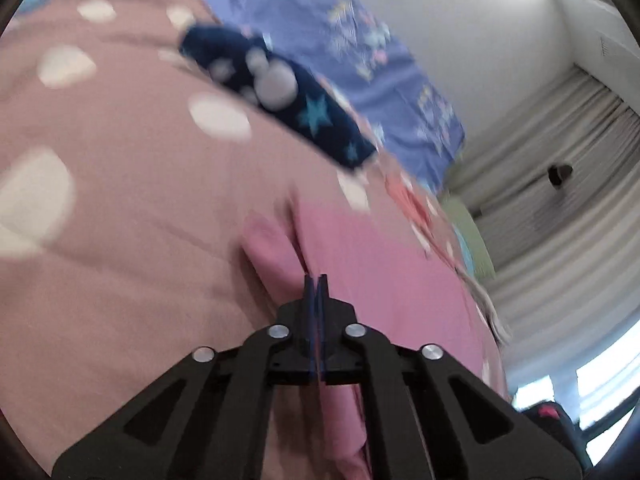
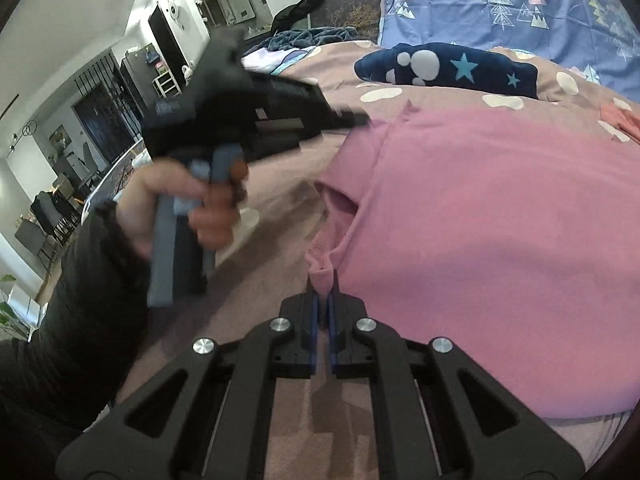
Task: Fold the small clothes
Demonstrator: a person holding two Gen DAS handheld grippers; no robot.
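Note:
A small pink garment [image 2: 480, 248] lies spread on a dusty-pink bedspread with white spots [image 2: 256, 336]. My right gripper [image 2: 322, 286] is shut on a bunched edge of the pink garment near its neck opening. My left gripper [image 1: 316, 280] is shut on a fold of the same pink garment [image 1: 380, 272]; the left wrist view is blurred. In the right wrist view the left gripper [image 2: 356, 120] reaches the garment's far left corner, held by a hand in a black sleeve [image 2: 172, 204].
A folded navy garment with stars and white shapes [image 2: 448, 66] lies on the bed beyond the pink one, also in the left wrist view [image 1: 280, 96]. A blue patterned sheet [image 2: 500, 4] lies behind. A coral item [image 2: 620, 118] sits at the right edge. Room furniture stands left.

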